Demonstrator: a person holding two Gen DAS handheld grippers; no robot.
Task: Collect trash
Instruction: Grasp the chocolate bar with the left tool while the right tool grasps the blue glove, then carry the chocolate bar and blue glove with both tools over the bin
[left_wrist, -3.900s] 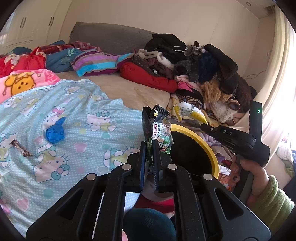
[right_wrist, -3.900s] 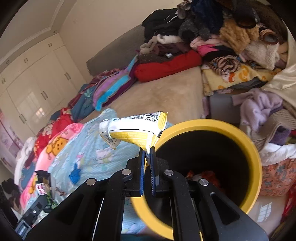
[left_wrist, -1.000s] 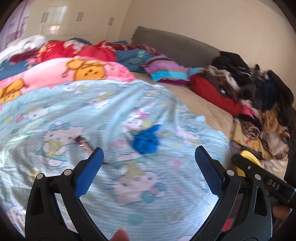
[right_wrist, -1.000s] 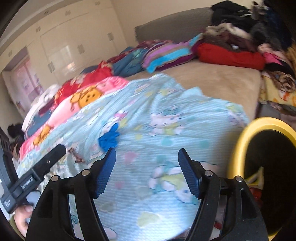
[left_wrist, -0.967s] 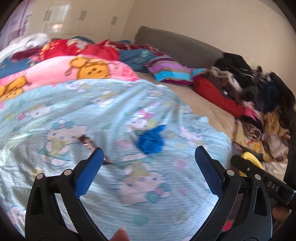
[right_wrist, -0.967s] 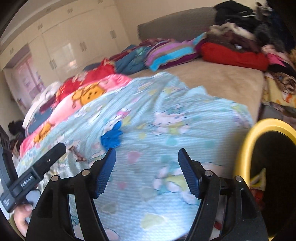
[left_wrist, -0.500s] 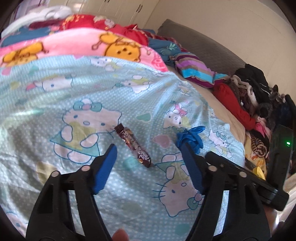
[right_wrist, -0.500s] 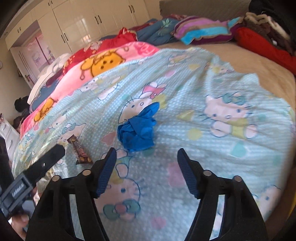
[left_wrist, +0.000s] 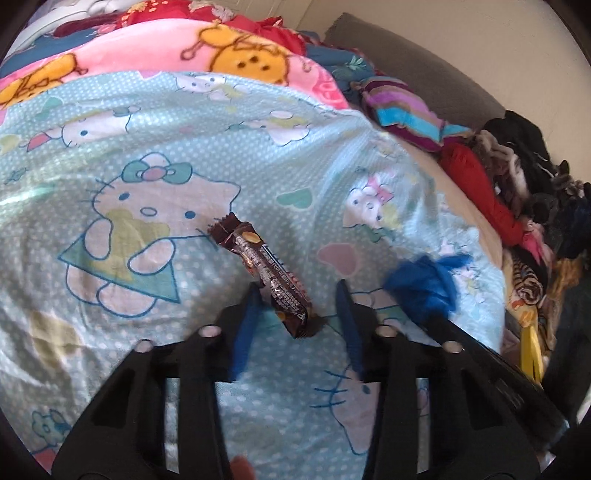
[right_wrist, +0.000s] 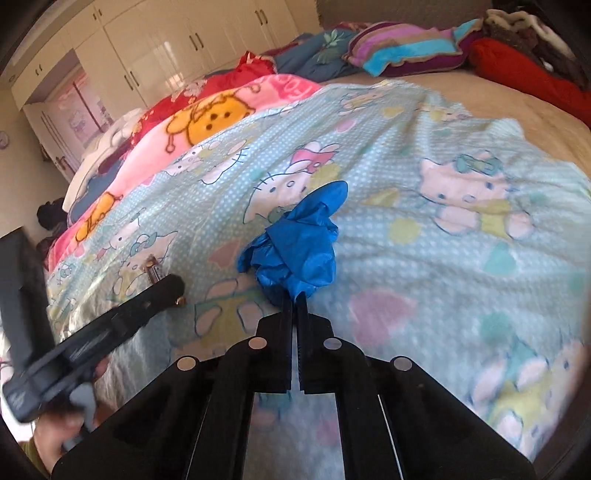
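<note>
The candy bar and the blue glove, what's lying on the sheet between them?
Nothing loose. In the left wrist view only bare sheet and the left gripper's own jaw sit between the candy bar and the blue glove.

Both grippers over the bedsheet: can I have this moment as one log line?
left gripper: closing around brown snack-bar wrapper | right gripper: shut on crumpled blue plastic glove

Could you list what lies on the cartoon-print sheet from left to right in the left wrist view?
Brown snack wrapper → crumpled blue glove → yellow bin rim at the bed's right edge.
</note>
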